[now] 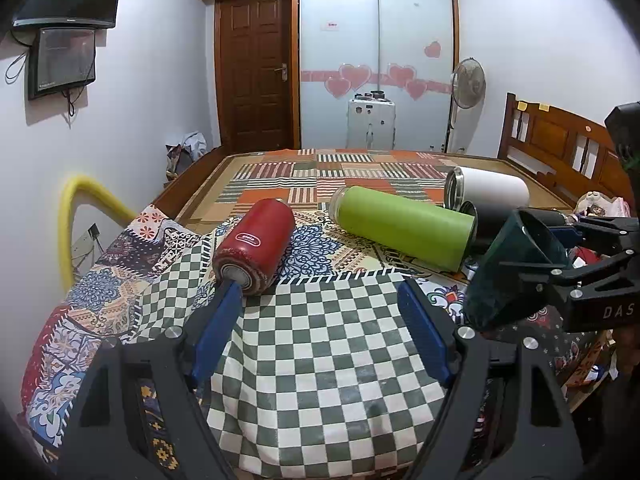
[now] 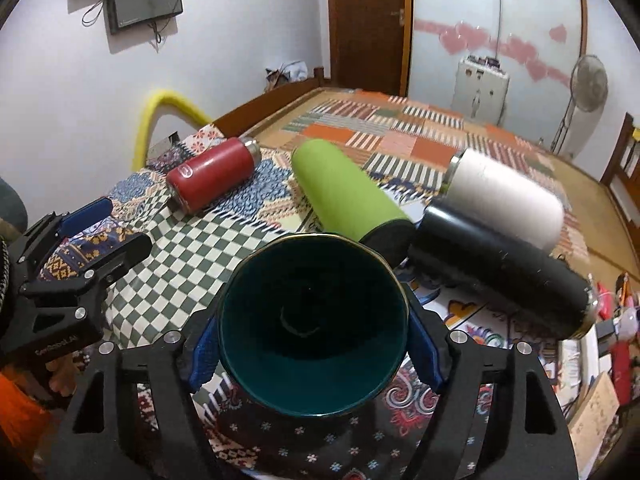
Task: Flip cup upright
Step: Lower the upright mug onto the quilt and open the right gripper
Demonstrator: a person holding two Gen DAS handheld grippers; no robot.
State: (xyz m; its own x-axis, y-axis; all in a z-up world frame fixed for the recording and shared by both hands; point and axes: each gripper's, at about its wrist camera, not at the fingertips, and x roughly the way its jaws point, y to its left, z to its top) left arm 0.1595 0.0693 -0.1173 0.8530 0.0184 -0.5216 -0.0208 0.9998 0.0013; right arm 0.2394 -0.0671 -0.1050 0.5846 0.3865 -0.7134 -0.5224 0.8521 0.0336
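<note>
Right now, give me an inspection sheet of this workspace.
Surface: bed covered by a green-and-white checked cloth over patterned patchwork quilts.
Job's things: dark green ceramic cup held off the bed, tilted, mouth toward the right wrist camera.
Clutter: red metal flask, lime green flask, white flask and black flask, all lying on their sides.
Grippers: right gripper jaws clamp the cup; left gripper jaws open, empty.
Cables: loose wires under the wall-mounted screen.
Surroundings: wooden door, standing fan.

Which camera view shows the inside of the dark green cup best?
The right wrist view: the dark green cup, held in the right tool, opens toward that camera. The left wrist view shows only its outer side.
</note>
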